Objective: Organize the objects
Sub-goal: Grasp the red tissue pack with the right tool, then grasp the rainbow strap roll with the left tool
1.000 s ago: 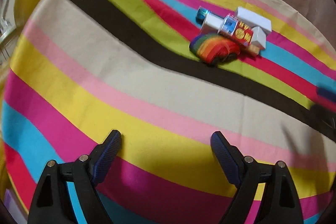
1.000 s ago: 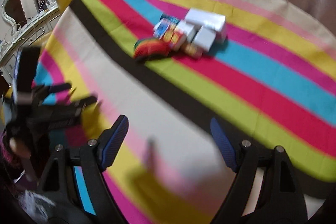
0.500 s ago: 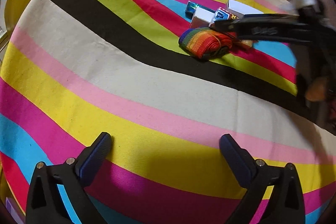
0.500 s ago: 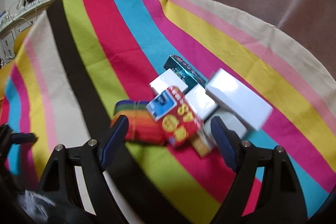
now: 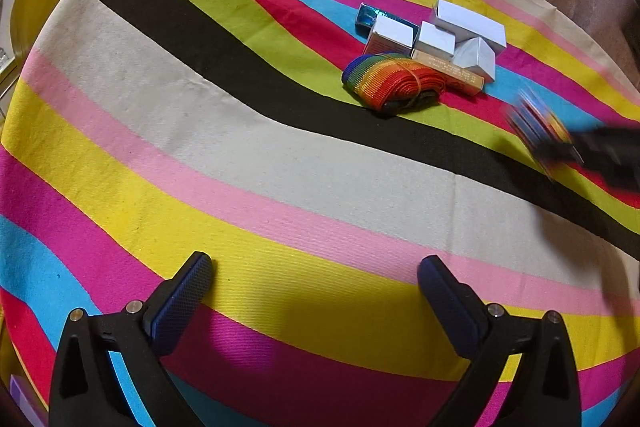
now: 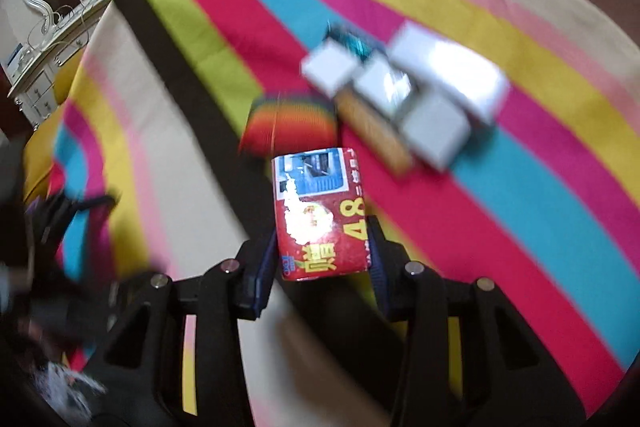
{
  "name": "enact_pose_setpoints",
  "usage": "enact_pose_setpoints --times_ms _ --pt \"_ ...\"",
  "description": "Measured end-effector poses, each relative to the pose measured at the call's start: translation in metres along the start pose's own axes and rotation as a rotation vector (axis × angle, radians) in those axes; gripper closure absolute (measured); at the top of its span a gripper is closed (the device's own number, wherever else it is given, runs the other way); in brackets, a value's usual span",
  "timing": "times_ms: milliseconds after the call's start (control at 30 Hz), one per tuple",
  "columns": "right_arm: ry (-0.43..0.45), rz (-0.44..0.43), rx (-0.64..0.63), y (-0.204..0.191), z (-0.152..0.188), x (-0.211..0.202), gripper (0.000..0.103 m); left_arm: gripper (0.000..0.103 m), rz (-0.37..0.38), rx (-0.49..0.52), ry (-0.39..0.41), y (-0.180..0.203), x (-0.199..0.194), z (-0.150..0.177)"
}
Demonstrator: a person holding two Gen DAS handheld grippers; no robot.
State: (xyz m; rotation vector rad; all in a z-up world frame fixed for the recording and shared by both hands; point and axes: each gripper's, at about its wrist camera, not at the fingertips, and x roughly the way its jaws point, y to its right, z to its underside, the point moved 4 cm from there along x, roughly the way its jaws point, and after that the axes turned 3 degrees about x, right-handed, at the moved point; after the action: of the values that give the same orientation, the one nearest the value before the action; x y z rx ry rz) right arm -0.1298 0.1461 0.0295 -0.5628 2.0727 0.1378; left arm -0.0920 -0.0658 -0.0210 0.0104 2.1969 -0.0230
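The right gripper (image 6: 322, 255) is clamped on the red box (image 6: 320, 215), lifted above the cloth (image 5: 240, 155) near its far edge. It looks light, thin cardboard; gentle side grip suits. The left gripper (image 5: 316, 285) is wide apart, empty.

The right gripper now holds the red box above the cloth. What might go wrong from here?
1. The right gripper clamps only the near end of the red box; most of it sticks out forward, so it may tilt or slip out.
2. Both views are blurred by motion; a quick swing could knock the rainbow strap or the white boxes close by.
3. The left gripper is open and idle, so it cannot catch a drop.
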Motion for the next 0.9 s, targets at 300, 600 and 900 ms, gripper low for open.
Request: enact_pose_setpoints --times_ms 300,600,900 --pt "0.010 0.052 0.071 0.027 0.034 0.005 0.046 0.000 0.000 0.001 0.000 0.002 0.000 0.000" --pt "0.114 0.147 0.011 0.021 0.051 -0.002 0.058 0.000 -0.006 0.000 -0.002 0.003 0.000 0.000" --pt "0.113 0.174 0.022 0.023 0.047 0.002 0.058 0.000 -0.005 0.065 -0.068 0.018 0.012 -0.021"
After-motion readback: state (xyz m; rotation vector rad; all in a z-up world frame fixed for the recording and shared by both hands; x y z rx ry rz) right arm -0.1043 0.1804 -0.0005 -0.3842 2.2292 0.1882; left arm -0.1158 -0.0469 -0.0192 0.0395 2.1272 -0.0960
